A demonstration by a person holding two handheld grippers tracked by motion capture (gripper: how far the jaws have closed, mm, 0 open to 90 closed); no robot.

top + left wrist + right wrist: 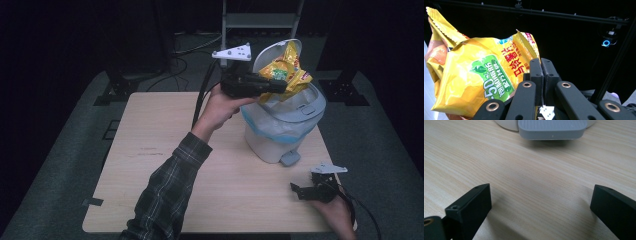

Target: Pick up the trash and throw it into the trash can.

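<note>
Bin (280,135) mouth partly blocked by the yellow snack bag (286,72) and raised lid (265,52); table (150,165) left of bin open.

1. High view: fixed above the person's side of the tabletop (165,165), facing forward and down. It takes in the whole tabletop, the pedal bin (282,127) at its far right, and both forearms entering from the bottom edge.
2. Left tool view: rides on the left tool (272,86), raised above the bin, facing outward into the dark room. Very near: the yellow snack bag (474,80) sits beside the closed jaws.
3. Right tool view: rides on the right tool (300,191), low over the tabletop (529,182), facing the grey pedal (551,128) at close range.
4. Shared parts: the high view and left tool view share the bag (285,70); the high view and right tool view share the pedal (290,159) and the tabletop.
</note>
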